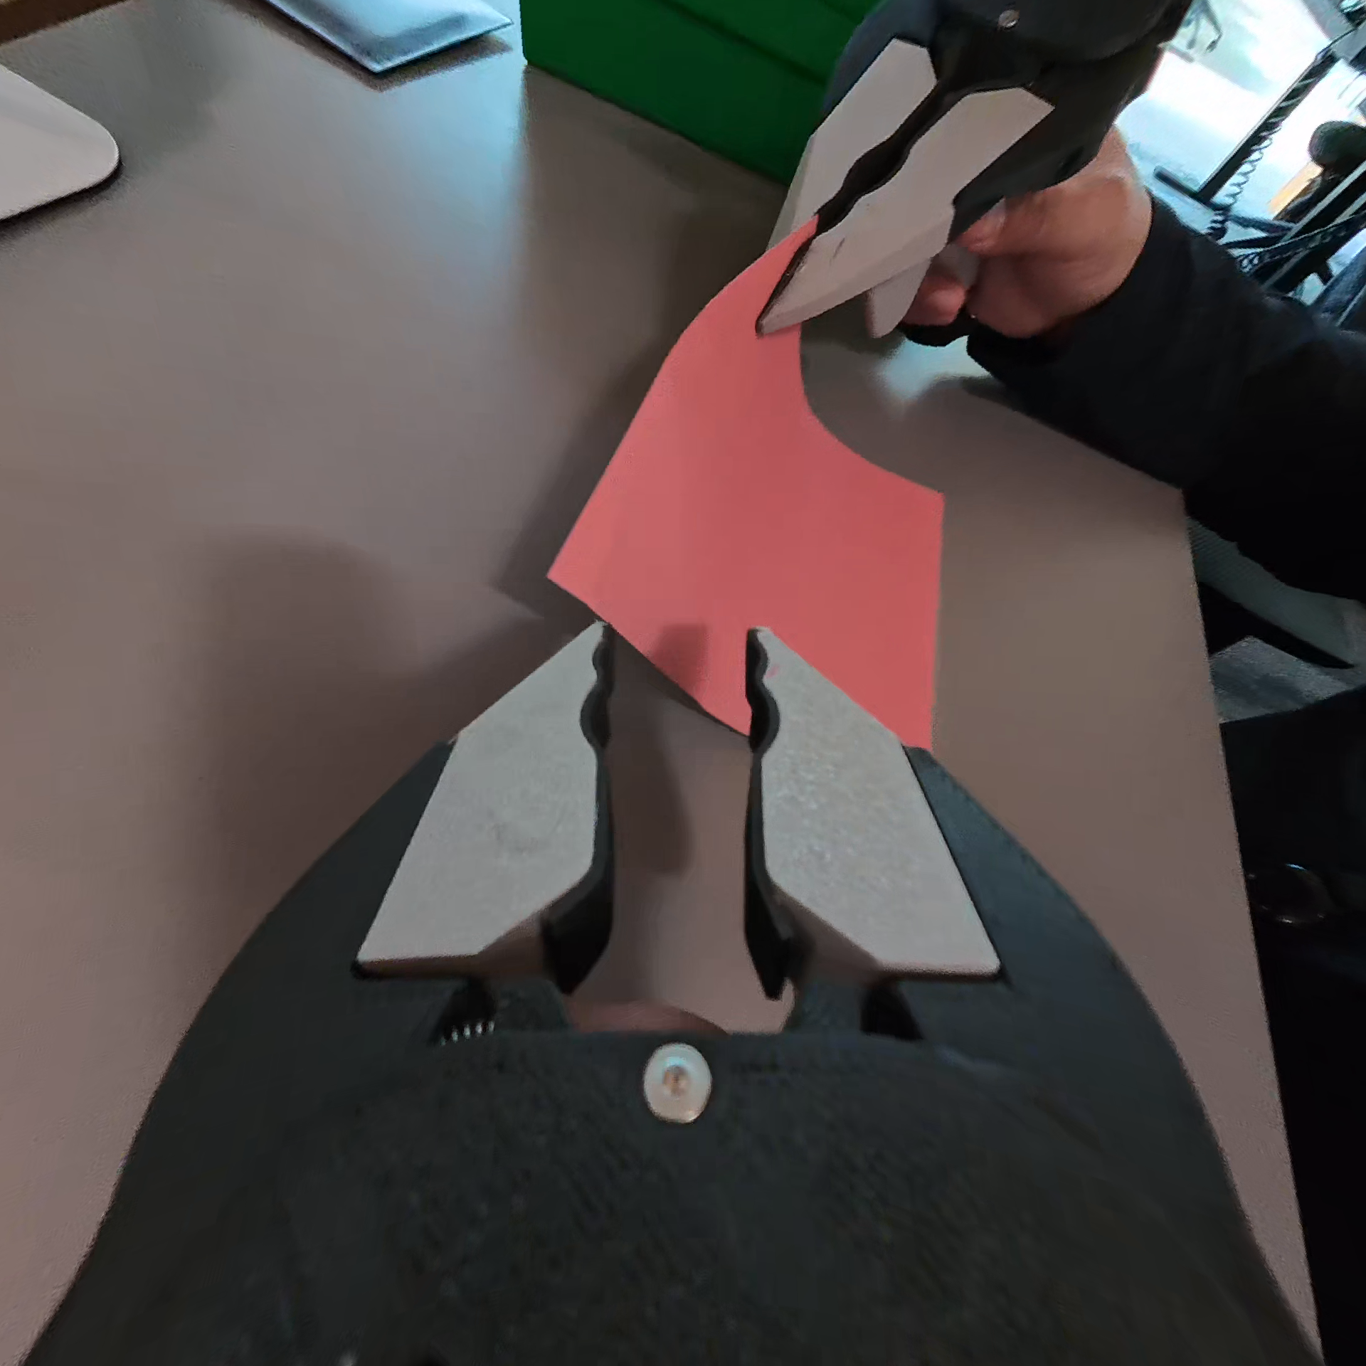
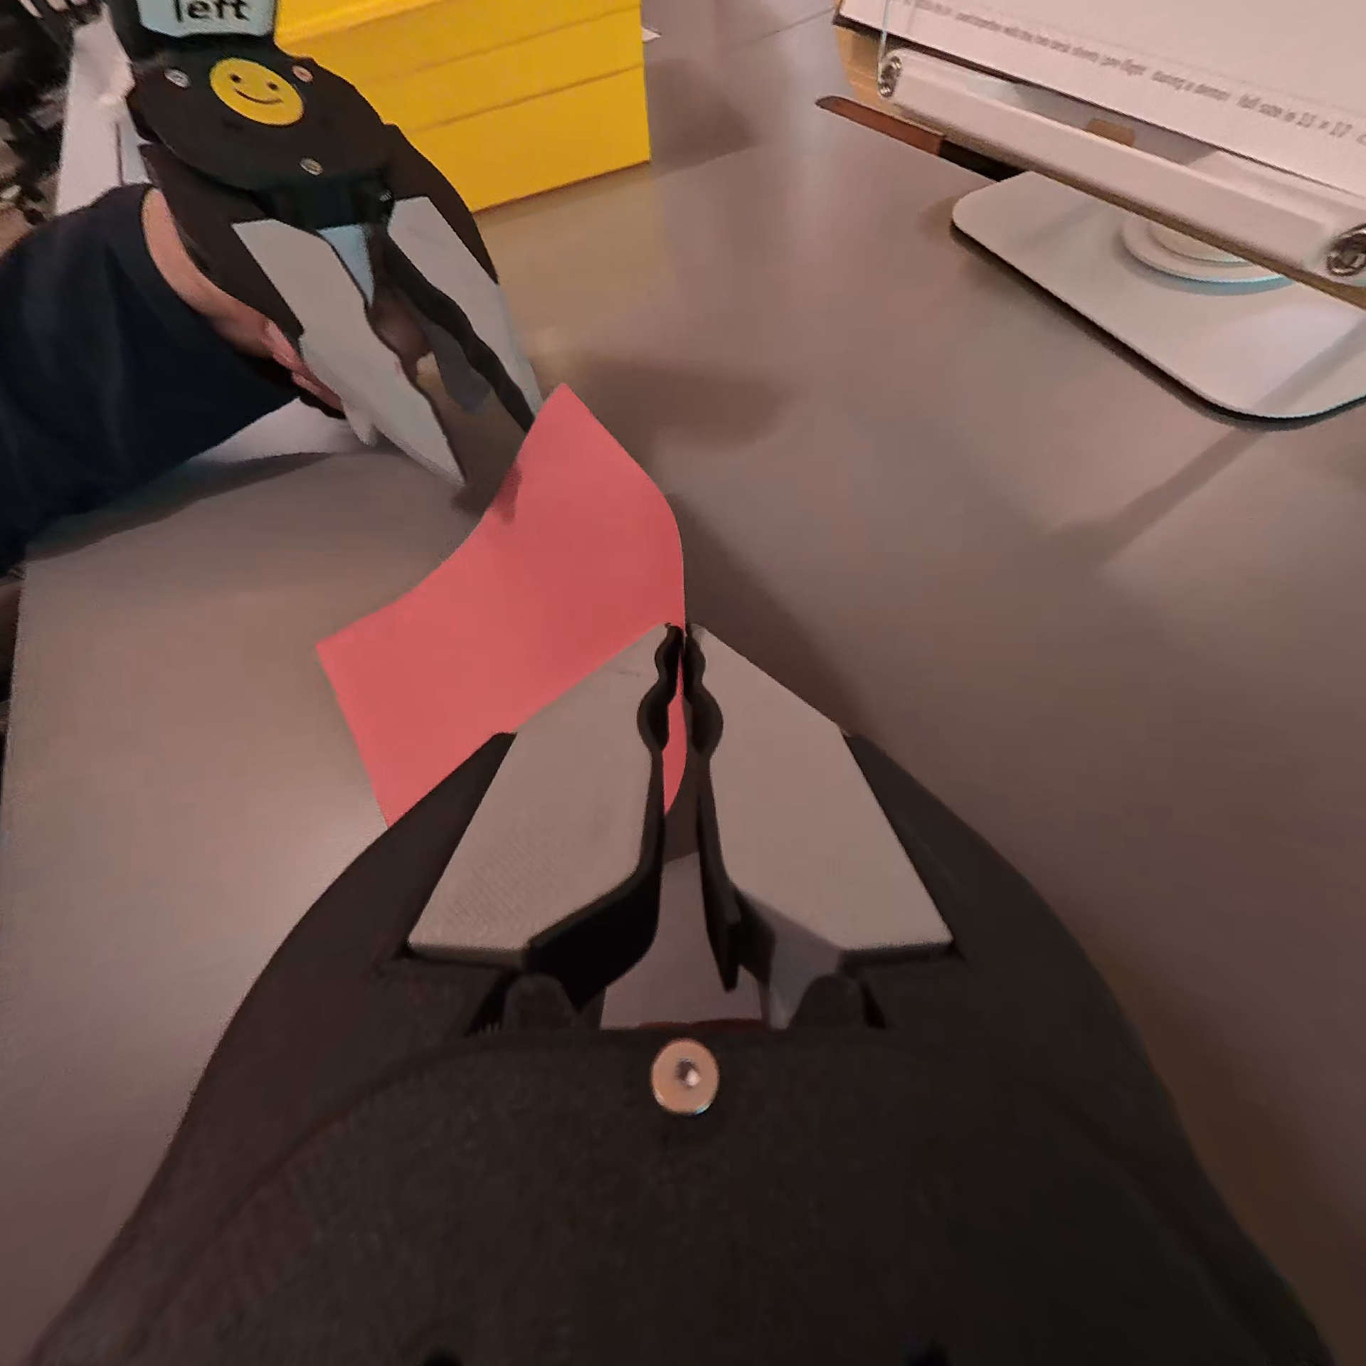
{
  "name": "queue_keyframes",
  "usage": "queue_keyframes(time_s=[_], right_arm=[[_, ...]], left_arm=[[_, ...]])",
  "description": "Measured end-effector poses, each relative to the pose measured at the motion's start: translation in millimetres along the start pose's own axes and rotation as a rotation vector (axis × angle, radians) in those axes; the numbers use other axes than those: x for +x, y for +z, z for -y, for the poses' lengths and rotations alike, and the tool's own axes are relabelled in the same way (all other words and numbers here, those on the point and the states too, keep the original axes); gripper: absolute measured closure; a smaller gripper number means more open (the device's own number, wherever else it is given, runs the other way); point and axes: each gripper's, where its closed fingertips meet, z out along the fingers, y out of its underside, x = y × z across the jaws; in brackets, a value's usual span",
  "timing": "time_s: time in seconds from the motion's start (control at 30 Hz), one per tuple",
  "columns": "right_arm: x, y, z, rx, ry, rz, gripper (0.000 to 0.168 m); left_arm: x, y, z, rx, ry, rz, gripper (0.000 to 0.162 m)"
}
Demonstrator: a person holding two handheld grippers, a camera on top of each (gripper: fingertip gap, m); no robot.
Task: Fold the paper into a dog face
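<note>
A square sheet of red paper (image 1: 739,488) curves up off the grey table (image 1: 296,384). My right gripper (image 2: 681,634) is shut on one corner of the red paper (image 2: 517,621) and lifts it; in the left wrist view it shows at the upper right (image 1: 783,296). My left gripper (image 1: 676,639) is open, its fingers on either side of the paper's near corner, low over the table. In the right wrist view the left gripper (image 2: 491,458) stands at the paper's far corner.
A green box (image 1: 665,66) stands at the back in the left wrist view. A yellow box (image 2: 517,96) and a white monitor stand (image 2: 1109,296) show in the right wrist view. The table edge (image 1: 1212,665) runs along the right. A hand (image 1: 1035,251) holds the right gripper. My right fingertips sit around 12 cm from my left ones.
</note>
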Motion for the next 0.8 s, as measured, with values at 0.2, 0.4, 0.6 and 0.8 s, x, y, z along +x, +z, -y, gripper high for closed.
queue_keyframes(time_s=[0.2,0.4,0.6,0.8], right_arm=[[9.6,1.2,-7.4,-0.041,0.005,-0.050,0.168],[13.2,3.1,-13.1,-0.079,-0.020,-0.079,0.168],[18.2,4.0,-16.9,-0.106,-0.041,-0.113,0.168],[11.4,6.9,-10.6,-0.089,-0.068,-0.110,0.168]], left_arm=[[10.0,-16.8,18.2,0.054,0.149,0.059,0.137],[43.7,5.0,-32.7,-0.208,0.399,-0.021,0.156],[53.7,21.7,-40.4,-0.252,0.388,-0.066,0.162],[62.1,47.1,-37.6,-0.240,0.375,-0.058,0.162]])
